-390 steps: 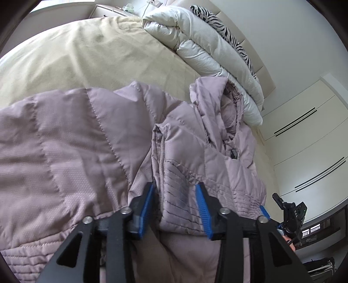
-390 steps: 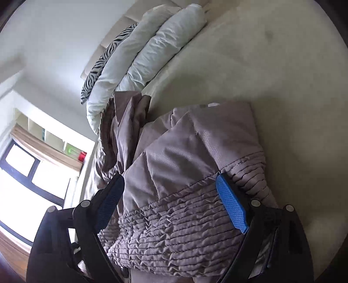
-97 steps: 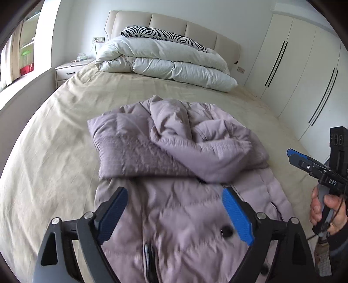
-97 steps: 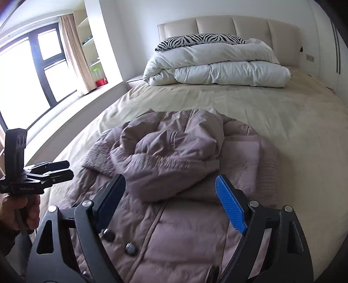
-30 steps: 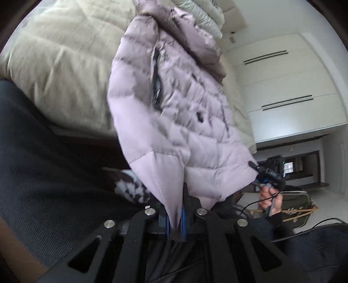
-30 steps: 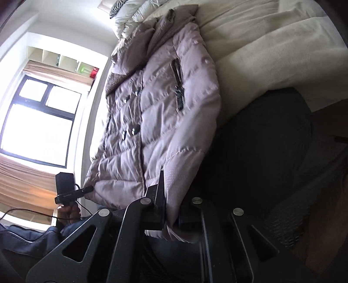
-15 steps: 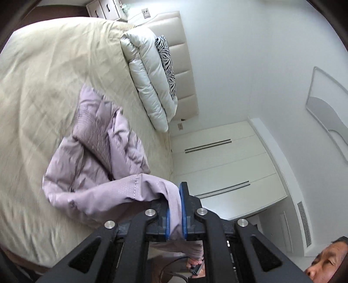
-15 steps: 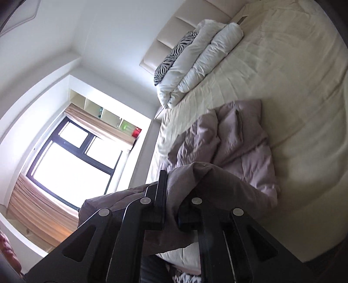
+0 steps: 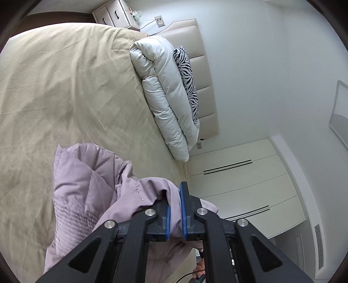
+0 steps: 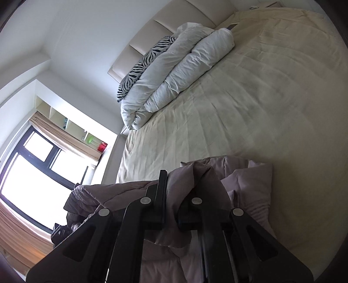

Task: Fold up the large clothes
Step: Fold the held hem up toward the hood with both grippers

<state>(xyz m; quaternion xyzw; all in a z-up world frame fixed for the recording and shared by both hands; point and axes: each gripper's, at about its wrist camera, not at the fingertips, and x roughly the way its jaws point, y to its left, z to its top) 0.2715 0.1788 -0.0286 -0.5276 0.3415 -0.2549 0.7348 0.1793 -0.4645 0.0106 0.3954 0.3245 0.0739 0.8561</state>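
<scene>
A mauve quilted coat (image 9: 82,191) lies partly on the beige bed (image 9: 54,87), its lower edge lifted off the bed. My left gripper (image 9: 174,209) is shut on one corner of the coat's hem, fabric pinched between the blue pads. My right gripper (image 10: 174,196) is shut on the other corner of the coat (image 10: 245,187), which drapes over and between its black fingers. Both grippers hold the hem raised over the folded sleeves and upper part of the coat. The coat's lower body is hidden behind the grippers.
A folded white duvet (image 9: 161,93) and a zebra pillow (image 9: 188,71) lie at the headboard. White wardrobes (image 9: 245,187) stand on one side, a window (image 10: 32,174) and shelf on the other. A nightstand (image 9: 113,13) is past the bed's far corner.
Both grippers closed on the hem at the bed's foot, then lifted it and carried it forward over the coat toward the headboard. The coat now bunches under the raised hem.
</scene>
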